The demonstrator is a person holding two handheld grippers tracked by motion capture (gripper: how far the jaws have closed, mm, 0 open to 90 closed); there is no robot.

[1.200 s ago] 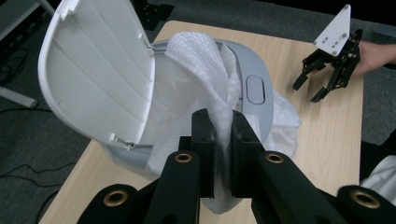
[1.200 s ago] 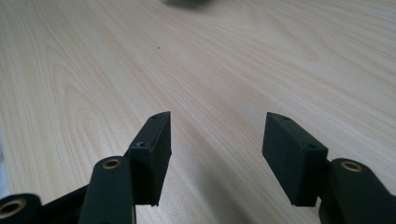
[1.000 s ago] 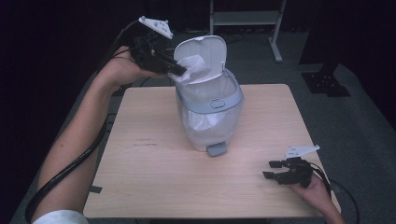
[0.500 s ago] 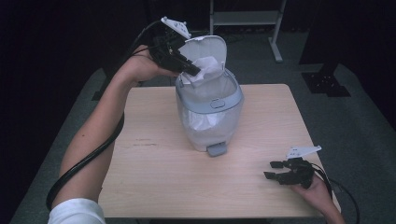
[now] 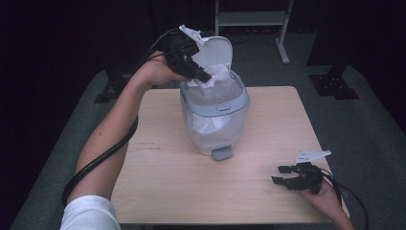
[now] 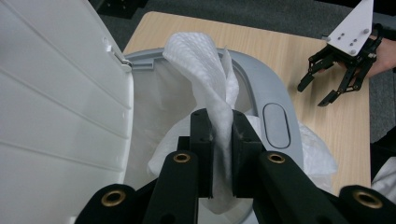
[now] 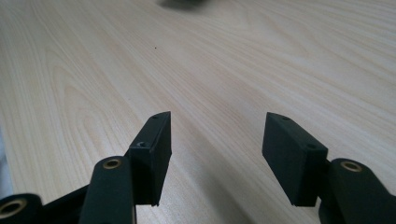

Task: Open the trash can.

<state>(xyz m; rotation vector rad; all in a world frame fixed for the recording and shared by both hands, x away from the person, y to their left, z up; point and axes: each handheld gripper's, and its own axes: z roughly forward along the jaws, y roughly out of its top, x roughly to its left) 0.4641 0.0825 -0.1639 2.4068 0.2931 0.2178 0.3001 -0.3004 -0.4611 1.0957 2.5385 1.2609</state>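
Could rip. White bin liner (image 6: 205, 60) pinched thin between the jaws of the left claw (image 6: 223, 140), so a hard pull might tear it. Could also tug the small pedal bin (image 5: 215, 112) over or slide it on the desk (image 5: 163, 172), with nothing holding the bin down. Might slip out of the jaws too, being so thin and smooth.

Left claw squeezed tight on a bunched edge of the liner, up at the back rim of the bin beside the open lid (image 5: 218, 50). Left arm stretched long across the desk, wrist bent down toward the bin.

Right claw (image 5: 287, 175) spread wide, holding nothing, low over the near right corner, well apart from the bin.
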